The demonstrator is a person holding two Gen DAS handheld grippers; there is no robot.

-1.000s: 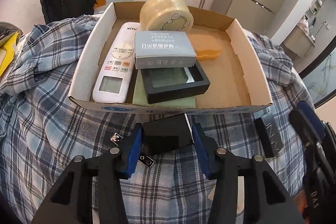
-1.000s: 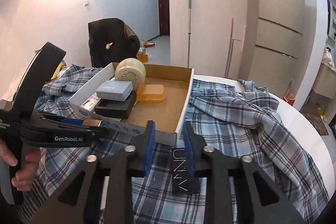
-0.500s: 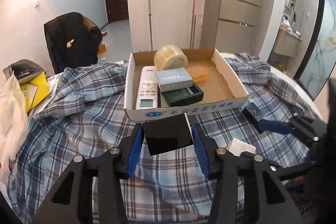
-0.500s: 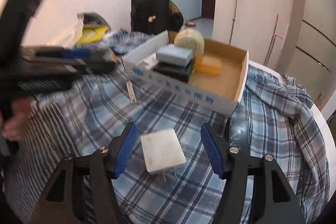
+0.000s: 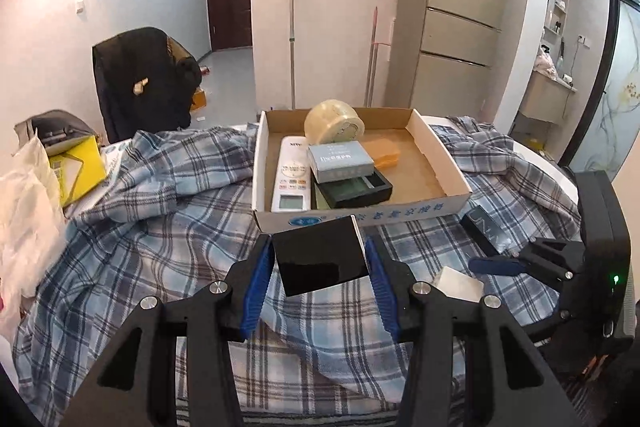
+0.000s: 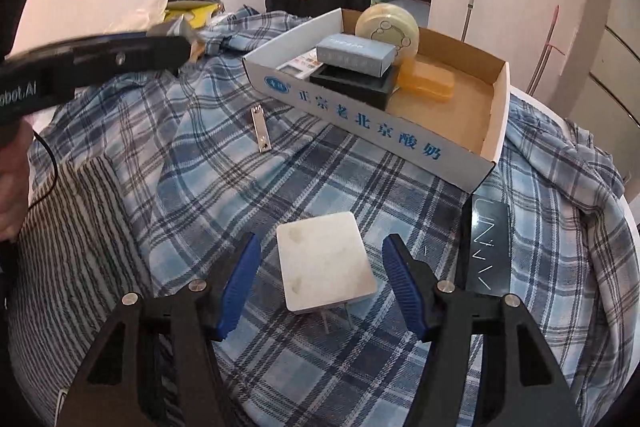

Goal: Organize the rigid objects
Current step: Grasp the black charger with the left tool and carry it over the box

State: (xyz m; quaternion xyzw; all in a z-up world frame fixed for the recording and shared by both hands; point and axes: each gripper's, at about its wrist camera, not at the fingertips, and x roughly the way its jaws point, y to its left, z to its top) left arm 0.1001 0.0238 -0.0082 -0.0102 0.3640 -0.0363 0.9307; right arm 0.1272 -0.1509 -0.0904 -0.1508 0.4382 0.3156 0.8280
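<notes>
My left gripper (image 5: 320,263) is shut on a small black square box (image 5: 320,257), held above the plaid cloth just short of the cardboard box (image 5: 440,163). That box holds a white remote (image 5: 290,179), a tape roll (image 5: 334,123), a grey-blue carton (image 5: 340,159), a black tray (image 5: 356,187) and an orange case (image 5: 386,155). My right gripper (image 6: 322,279) points down, open. A white plug adapter (image 6: 324,261) lies between its pads with a gap on each side. A long black lettered box (image 6: 486,247) lies just to its right.
A plaid shirt (image 6: 208,187) covers the round table, and a striped cloth (image 6: 72,247) lies at its near left. A small metal clip (image 6: 260,131) rests on the plaid left of the cardboard box. A yellow bag (image 5: 76,163) and a white plastic bag (image 5: 24,211) sit at the far left.
My left gripper has drawn back and up from the cardboard box, still holding the black box. My right gripper swung away from the long black box, opened wide and now straddles the white adapter.
</notes>
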